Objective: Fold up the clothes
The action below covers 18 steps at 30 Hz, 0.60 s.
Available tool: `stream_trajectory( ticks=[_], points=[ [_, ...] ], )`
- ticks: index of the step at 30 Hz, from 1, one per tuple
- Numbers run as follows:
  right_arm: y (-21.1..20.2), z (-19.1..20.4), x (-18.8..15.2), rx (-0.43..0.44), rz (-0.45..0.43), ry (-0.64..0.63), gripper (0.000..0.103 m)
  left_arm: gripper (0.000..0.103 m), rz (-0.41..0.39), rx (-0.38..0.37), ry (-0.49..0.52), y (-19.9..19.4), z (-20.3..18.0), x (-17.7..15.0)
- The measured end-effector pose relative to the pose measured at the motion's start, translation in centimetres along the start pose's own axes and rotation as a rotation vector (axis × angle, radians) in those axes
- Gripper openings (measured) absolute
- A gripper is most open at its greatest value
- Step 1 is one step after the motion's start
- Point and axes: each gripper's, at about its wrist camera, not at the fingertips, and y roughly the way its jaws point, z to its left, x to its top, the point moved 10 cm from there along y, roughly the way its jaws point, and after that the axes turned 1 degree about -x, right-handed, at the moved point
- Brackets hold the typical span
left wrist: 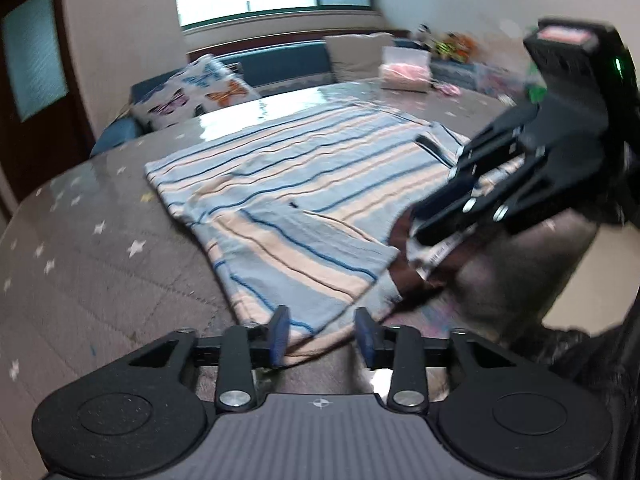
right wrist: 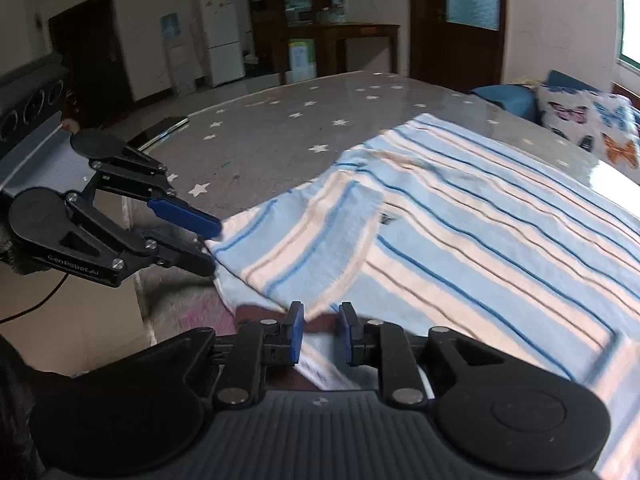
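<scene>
A striped shirt [left wrist: 296, 184], light blue and cream with thin dark blue lines, lies partly folded on the grey star-patterned table cover [left wrist: 92, 248]. A brown inner lining with a white label [left wrist: 436, 252] shows at its near edge. My left gripper [left wrist: 322, 332] is open just above the shirt's near hem, and the pads do not press the cloth. In the right wrist view my left gripper [right wrist: 216, 246] is at the shirt's [right wrist: 460, 240] left corner. My right gripper [right wrist: 322, 330] is open over the near edge by the label. In the left wrist view my right gripper [left wrist: 420, 228] is blurred.
A butterfly pillow [left wrist: 188, 92] and a blue sofa [left wrist: 280, 66] stand beyond the table's far edge. A plastic box with pink contents [left wrist: 406, 68] sits at the back right. A flat dark device [right wrist: 160, 130] lies on the table's far left, with a fridge [right wrist: 220, 38] behind.
</scene>
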Motion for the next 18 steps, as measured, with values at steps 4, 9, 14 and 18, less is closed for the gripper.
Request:
stream_trajectory(
  ticks=[4, 9, 14, 18],
  points=[
    [-3.1, -2.3, -2.1, -0.091, 0.011, 0.034, 0.041, 0.052, -0.001, -0.003, 0.096, 0.2, -1.1, 0.0],
    [-6.2, -5.1, -4.9, -0.22, 0.063, 0.04, 0.051, 0.053, 0.018, 0.001, 0.187, 1.2, -1.7, -0.1],
    [-7.5, -7.5, -7.4, -0.293, 0.117, 0.012, 0.052, 0.052, 0.041, -0.026, 0.226, 2.3, -1.7, -0.1],
    [-6.9, -8.6, -8.0, -0.272, 0.136, 0.02, 0.052, 0.045, 0.056, -0.052, 0.209, 2.6, -1.3, 0.0]
  ],
)
